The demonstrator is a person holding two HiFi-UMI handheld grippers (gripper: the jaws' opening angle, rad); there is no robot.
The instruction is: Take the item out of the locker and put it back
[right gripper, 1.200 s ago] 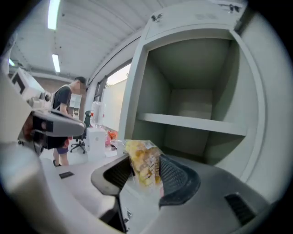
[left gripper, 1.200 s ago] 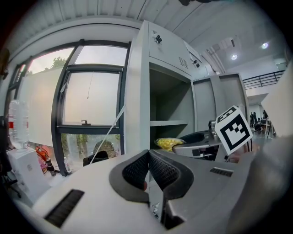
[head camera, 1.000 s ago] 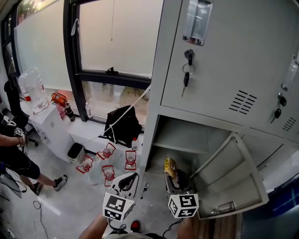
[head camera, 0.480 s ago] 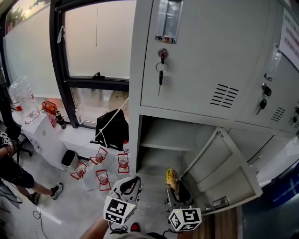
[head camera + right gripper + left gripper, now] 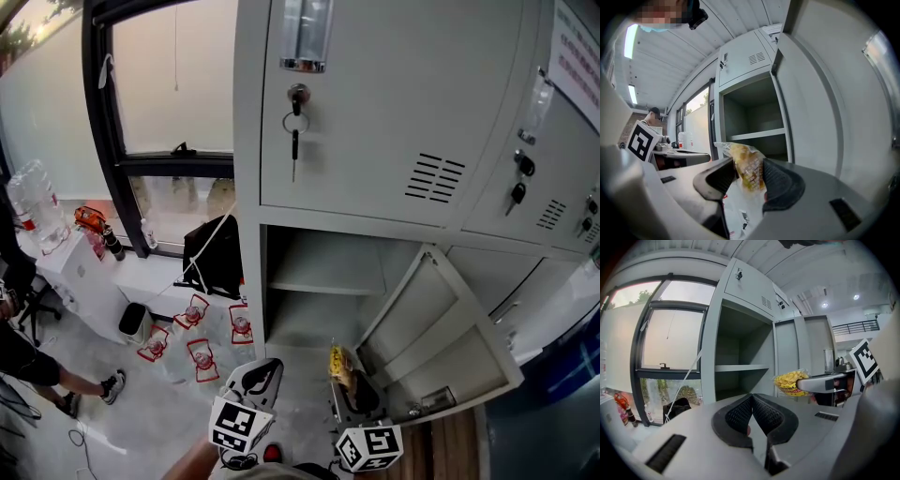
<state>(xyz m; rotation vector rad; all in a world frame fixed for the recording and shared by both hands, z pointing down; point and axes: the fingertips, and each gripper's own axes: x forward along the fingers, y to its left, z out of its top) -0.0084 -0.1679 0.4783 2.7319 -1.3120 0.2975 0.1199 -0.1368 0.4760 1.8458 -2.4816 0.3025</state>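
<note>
While we hold it just in front of the open locker compartment, the snack bag sits pinched in our right gripper: clear crinkled plastic, yellow pieces inside, red-and-yellow print. To its left, our left gripper is closed and empty.

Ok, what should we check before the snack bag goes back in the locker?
1. Right tool pinching the snack bag: ok.
2. Locker door swung open: ok.
3. Space under the shelf free: ok, it looks empty.
4. Left tool shut with nothing in it: ok.
5. Bag held tight enough not to slip: cannot tell.
</note>
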